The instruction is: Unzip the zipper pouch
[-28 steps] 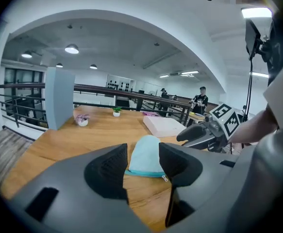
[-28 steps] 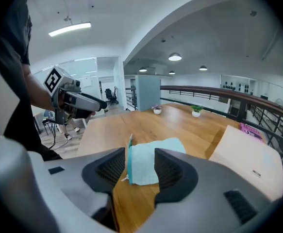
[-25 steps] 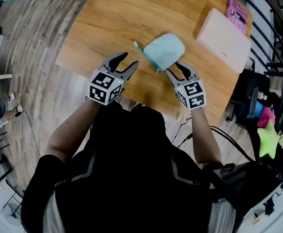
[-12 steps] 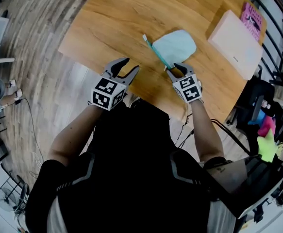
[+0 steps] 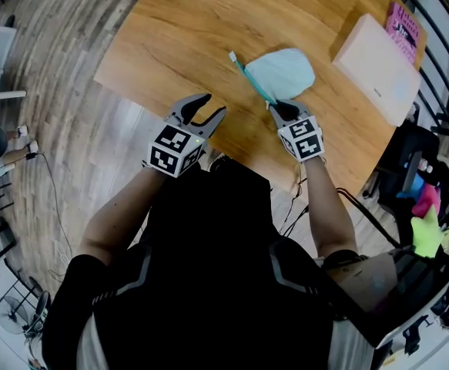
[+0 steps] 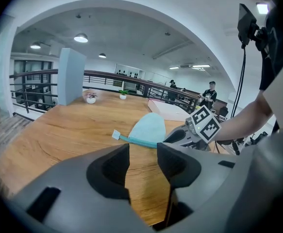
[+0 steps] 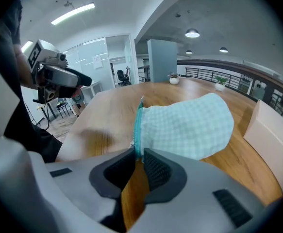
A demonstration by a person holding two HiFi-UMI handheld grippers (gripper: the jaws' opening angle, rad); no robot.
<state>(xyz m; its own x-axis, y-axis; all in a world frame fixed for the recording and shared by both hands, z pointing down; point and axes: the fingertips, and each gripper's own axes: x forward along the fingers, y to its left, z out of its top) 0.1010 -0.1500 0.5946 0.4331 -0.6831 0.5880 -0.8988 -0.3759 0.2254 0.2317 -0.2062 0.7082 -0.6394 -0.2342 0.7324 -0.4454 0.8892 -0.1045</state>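
The right tool [image 5: 283,109] has just been closing and now pinches the near zip end of the pouch [image 5: 284,73], upper right on the bench [image 5: 170,29]. The left tool [image 5: 207,108], wide and empty, should probably grip the far tab [image 5: 232,55] squarely.

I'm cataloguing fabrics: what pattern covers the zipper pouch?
The soft fabric zipper pouch has a fine mint-and-white check; right gripper view shows it best.

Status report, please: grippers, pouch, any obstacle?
Left gripper open, empty, short of the zipper pouch. Right gripper jaws just closed on its near zipper end. Pouch zipped, flat on table. Nothing in the way.
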